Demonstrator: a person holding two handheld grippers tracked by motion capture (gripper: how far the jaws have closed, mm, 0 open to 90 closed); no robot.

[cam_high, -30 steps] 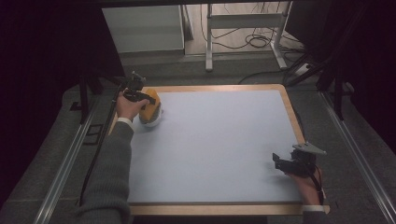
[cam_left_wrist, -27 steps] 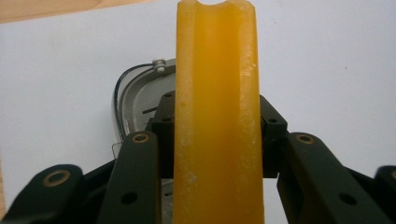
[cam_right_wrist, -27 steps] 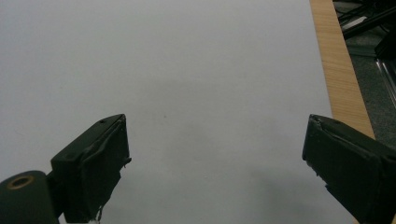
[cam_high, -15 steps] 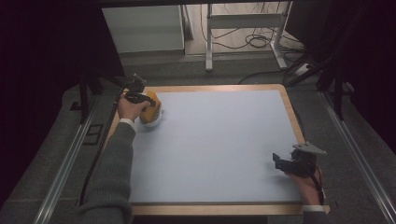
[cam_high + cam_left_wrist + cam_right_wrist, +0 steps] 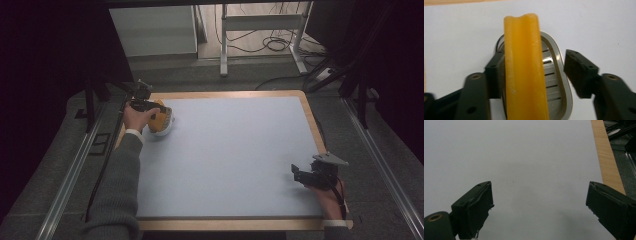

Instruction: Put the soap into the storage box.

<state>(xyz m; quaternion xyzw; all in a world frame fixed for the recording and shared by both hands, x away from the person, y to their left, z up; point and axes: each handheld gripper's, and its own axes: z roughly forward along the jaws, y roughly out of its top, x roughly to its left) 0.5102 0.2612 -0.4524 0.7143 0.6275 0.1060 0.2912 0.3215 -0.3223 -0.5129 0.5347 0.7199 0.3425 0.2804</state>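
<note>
Left gripper view: we see the left gripper [image 5: 531, 72] released, jaws just opened; its left pad touches the yellow soap bar [image 5: 525, 72], the right stands clear; the bar sits in the slotted metal soap dish [image 5: 554, 82]; high view places them at the mat's [image 5: 235, 160] far-left corner; right gripper [image 5: 540, 207] open over bare mat.
</note>
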